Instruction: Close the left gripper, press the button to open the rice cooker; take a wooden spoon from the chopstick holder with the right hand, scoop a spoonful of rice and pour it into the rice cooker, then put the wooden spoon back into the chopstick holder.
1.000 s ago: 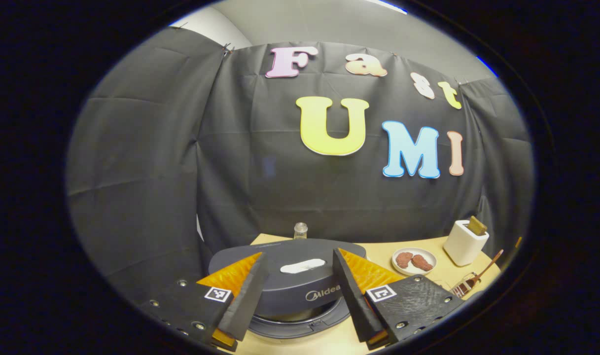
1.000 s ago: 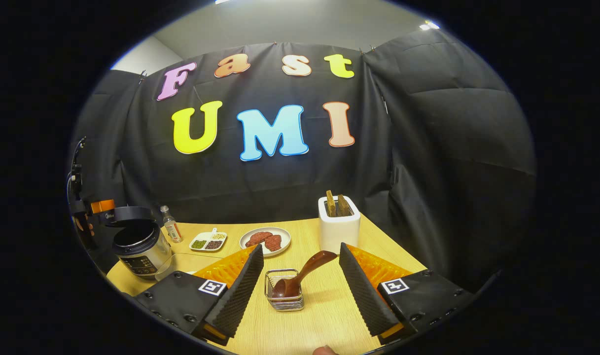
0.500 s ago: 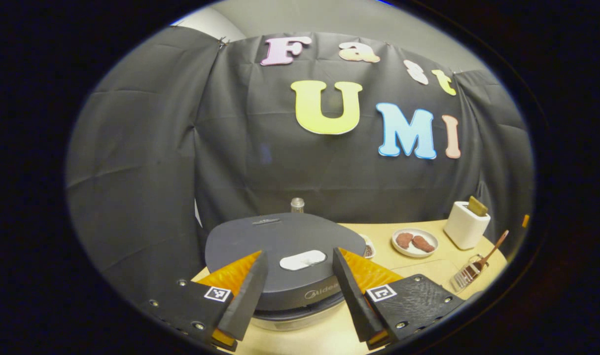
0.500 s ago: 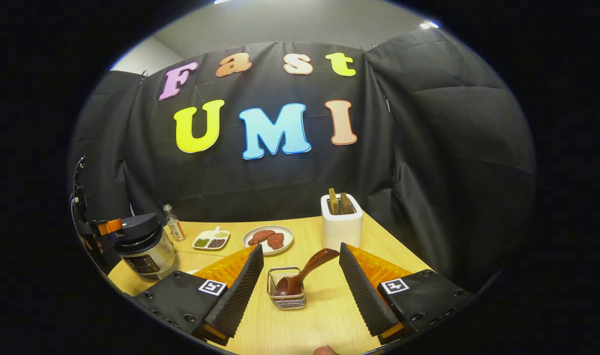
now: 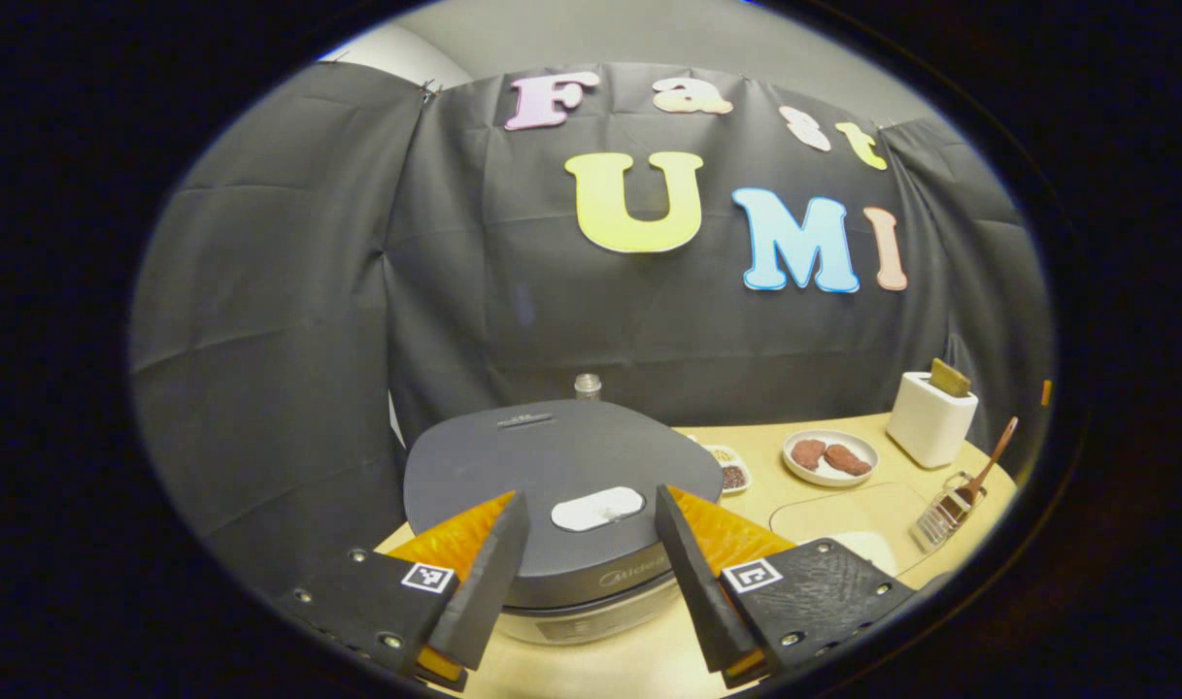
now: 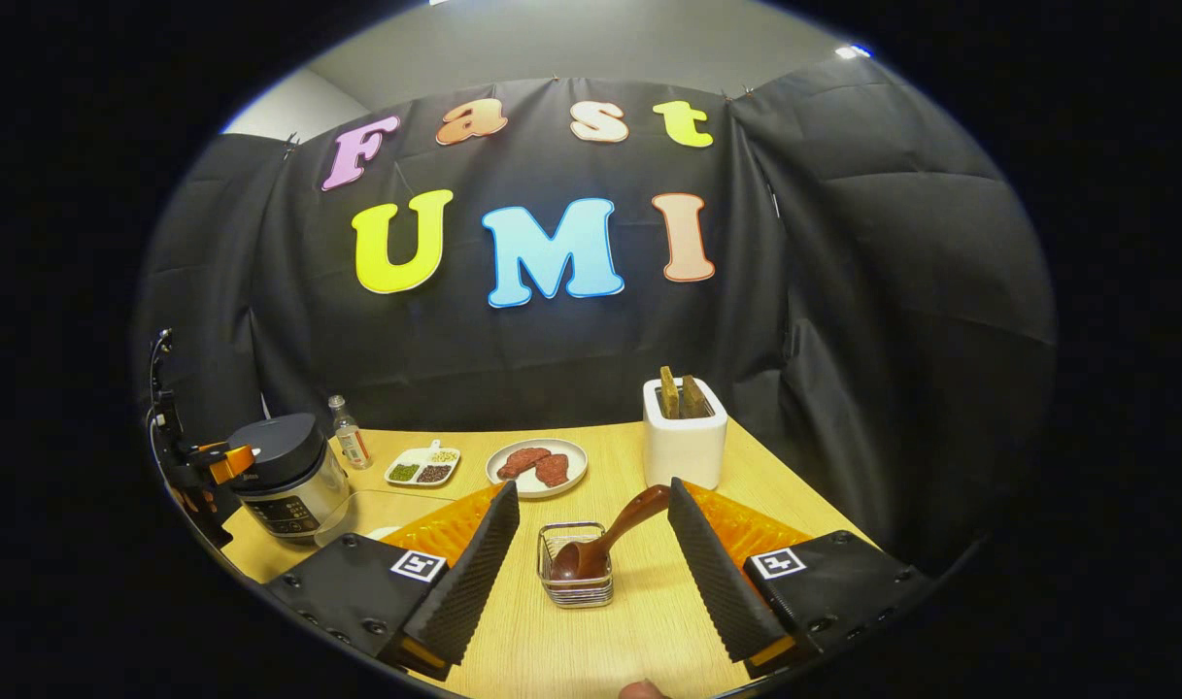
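So the table point(image 6: 649, 641) is the biggest thing here, pale wood, everything laid out along it so both my claws can reach without crossing. On my left end sits the rice cooker point(image 5: 561, 485), dark rounded lid down flat on a silvery body, with a pale oval button point(image 5: 597, 509) near the front edge of the lid. My left claw point(image 5: 589, 573) hangs right over that front edge, lined up on the button I'd guess, but its fingers are spread wide, one on each side of it and not touching. The job says pinch them together before pressing, so to me that step looks not done yet.

From my right claw's side the cooker point(image 6: 285, 476) is way off at the far left of the table, lid down.

Middle of the table, further back: a white toaster point(image 6: 685, 442) with two slices poking up, a plate point(image 6: 537, 464) with reddish pieces, a small divided dish point(image 6: 422, 467) of beans, a little bottle point(image 6: 351, 442).

Then the small stuff. The wire holder point(image 6: 575, 575) sits just ahead of my right claw point(image 6: 593, 573), which is spread open too, holding nothing. The wooden spoon point(image 6: 610, 534) stands bowl down in the holder, dark glossy brown, handle leaning up toward my right finger. Handy angle for a grab, I reckon.
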`<state>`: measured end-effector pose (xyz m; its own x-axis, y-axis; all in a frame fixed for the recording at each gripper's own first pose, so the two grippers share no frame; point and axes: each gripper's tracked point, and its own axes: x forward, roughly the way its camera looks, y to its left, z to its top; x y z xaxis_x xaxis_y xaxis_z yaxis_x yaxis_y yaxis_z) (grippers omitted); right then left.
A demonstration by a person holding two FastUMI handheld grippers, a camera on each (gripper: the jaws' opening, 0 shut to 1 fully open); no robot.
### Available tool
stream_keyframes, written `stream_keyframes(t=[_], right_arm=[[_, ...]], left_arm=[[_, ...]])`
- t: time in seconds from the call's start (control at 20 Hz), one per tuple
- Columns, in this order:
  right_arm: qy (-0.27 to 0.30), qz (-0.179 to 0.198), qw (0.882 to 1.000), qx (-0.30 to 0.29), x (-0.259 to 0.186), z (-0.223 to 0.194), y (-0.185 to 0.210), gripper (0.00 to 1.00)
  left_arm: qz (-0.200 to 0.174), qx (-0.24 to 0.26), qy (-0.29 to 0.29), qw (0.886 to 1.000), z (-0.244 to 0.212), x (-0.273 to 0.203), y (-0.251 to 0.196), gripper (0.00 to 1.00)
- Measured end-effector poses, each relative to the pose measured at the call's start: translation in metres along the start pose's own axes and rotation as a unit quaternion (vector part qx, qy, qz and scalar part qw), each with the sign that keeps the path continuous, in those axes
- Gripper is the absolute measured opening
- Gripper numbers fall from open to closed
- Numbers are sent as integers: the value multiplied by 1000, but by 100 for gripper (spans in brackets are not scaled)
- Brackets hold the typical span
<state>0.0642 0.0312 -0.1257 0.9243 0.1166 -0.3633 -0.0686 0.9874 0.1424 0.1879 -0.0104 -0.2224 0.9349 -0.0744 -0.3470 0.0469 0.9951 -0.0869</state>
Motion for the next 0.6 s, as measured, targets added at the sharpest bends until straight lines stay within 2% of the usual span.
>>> stream_keyframes(t=[0.3, 0.35, 0.4, 0.6], right_arm=[[2, 4, 1000, 3, -2, 0, 2, 98], [1, 5, 1000, 2, -4, 1, 3, 98], [-2, 7, 1000, 1, -6, 3, 4, 98], [-20, 18, 1000, 0, -17, 16, 4, 98]], left_arm=[[2, -27, -29, 999, -8, -7, 4, 86], [1, -24, -11, 1000, -19, -8, 2, 86], [0, -19, -29, 999, -14, -3, 1, 86], [3, -19, -20, 1000, 1, -14, -3, 85]])
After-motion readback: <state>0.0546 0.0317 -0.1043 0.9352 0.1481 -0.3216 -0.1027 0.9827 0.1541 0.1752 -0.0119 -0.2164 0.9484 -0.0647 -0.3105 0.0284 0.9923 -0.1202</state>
